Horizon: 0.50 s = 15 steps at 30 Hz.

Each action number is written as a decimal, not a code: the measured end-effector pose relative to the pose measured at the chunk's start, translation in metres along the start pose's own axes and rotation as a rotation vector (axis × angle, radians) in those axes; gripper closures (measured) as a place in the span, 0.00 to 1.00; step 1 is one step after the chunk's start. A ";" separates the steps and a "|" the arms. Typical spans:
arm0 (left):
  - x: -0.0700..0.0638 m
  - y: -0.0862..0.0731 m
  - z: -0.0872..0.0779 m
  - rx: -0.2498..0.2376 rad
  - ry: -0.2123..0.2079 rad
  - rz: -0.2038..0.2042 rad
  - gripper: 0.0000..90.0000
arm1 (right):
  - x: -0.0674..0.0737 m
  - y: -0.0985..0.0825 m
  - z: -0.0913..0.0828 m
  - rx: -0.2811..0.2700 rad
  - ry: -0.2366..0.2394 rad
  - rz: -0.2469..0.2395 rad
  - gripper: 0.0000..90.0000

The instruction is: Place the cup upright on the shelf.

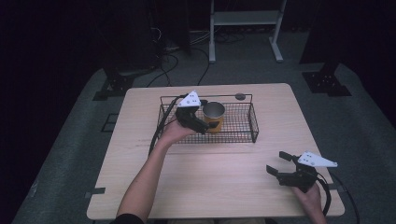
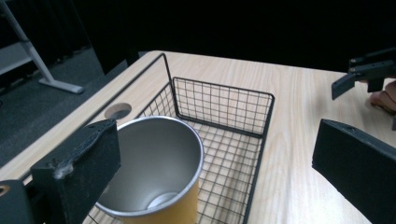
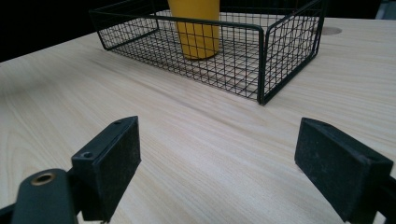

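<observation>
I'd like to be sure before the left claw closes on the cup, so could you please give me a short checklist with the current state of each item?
1. Cup upright inside the wire basket: ok.
2. Left claw open: ok, its jaws stand wide apart in the left gripper view.
3. Cup lined up between those jaws: not ok; one jaw sits by the rim, the other hangs well off to the side, outside the basket.
4. Cup empty: ok, its steel bottom shows bare.
5. Right claw out of the way: ok, open and near the table's front right corner.
6. Basket held steady: cannot tell, nothing grips it.
</observation>
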<state>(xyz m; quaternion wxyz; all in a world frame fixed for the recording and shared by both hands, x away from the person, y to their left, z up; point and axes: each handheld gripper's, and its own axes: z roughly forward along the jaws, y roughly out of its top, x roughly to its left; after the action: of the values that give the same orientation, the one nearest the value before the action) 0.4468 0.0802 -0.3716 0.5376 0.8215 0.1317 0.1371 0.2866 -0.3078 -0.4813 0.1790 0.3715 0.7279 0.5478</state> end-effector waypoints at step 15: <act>-0.016 -0.011 -0.012 -0.005 -0.001 -0.018 0.00 | 0.000 0.000 0.000 -0.001 -0.001 0.000 0.15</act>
<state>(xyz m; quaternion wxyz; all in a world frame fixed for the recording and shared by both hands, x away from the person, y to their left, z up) 0.4269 0.0893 -0.3784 0.5409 0.8190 0.1386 0.1322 0.2868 -0.3078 -0.4813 0.1796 0.3716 0.7276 0.5480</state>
